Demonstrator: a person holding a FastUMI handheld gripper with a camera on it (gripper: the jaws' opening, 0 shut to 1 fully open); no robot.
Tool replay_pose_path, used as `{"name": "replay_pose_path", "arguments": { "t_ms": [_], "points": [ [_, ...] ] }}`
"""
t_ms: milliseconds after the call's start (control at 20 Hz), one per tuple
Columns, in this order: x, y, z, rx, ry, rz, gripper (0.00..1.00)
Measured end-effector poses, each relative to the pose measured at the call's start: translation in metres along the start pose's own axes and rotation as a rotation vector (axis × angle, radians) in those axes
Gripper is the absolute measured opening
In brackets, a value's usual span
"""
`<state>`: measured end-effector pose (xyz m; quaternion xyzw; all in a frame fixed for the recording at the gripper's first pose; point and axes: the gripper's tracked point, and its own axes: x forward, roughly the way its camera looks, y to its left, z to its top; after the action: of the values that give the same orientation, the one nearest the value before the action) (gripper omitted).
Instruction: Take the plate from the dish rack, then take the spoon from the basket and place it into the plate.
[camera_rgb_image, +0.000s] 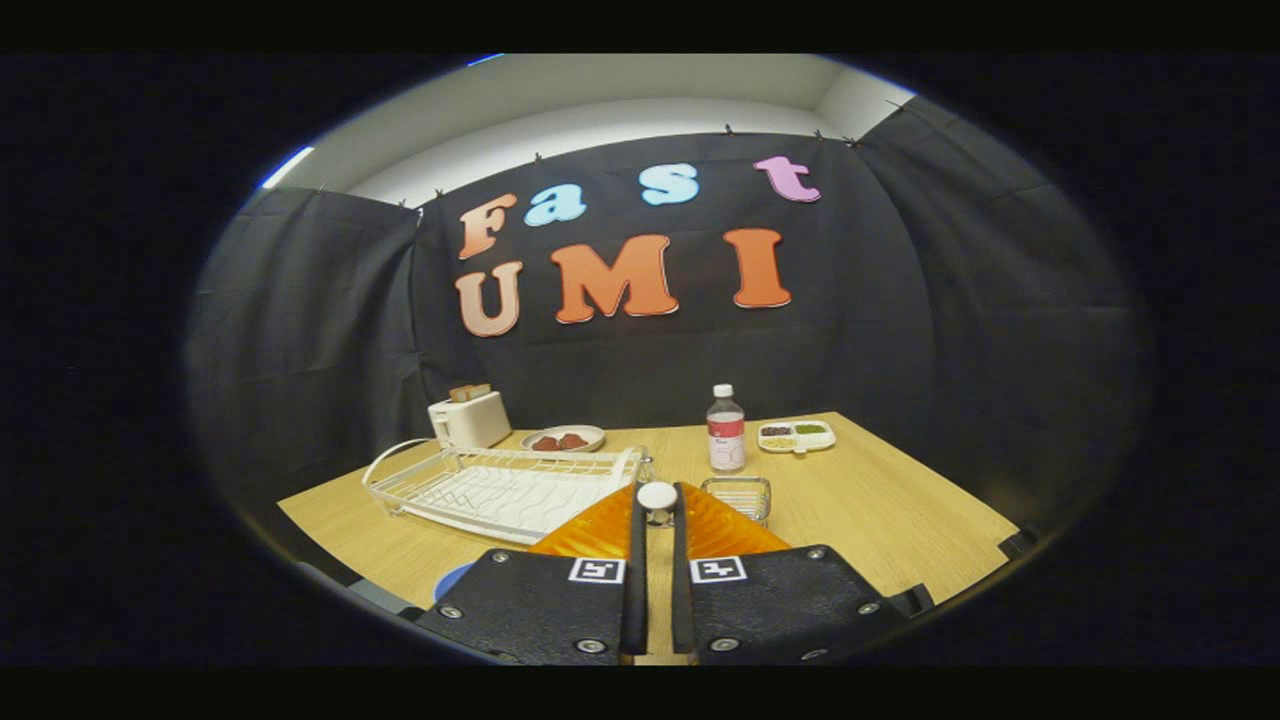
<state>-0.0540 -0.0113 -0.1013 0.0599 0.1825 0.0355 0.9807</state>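
Note:
My gripper (657, 488) is shut on a white spoon (657, 496), whose rounded end sticks up between the fingertips. The white wire dish rack (500, 485) lies on the wooden table just ahead and to the left of the fingers, with no plate standing in it. A small wire basket (737, 497) sits just beyond the right finger. A blue plate (452, 580) peeks out on the table beside the left finger, mostly hidden behind the gripper's body.
At the back of the table (880, 510) stand a white toaster (468, 418), a small dish of red food (563, 439), a clear bottle (726, 430) and a divided white tray (796, 435). Black cloth walls close in the booth.

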Motion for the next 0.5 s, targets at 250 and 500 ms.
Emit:
{"name": "replay_pose_path", "arguments": {
  "t_ms": [250, 500],
  "points": [
    [-0.001, 0.017, -0.023, -0.01, 0.047, 0.061, 0.09],
    [-0.014, 0.047, -0.024, -0.039, 0.034, 0.175, 0.09]
  ]
}}
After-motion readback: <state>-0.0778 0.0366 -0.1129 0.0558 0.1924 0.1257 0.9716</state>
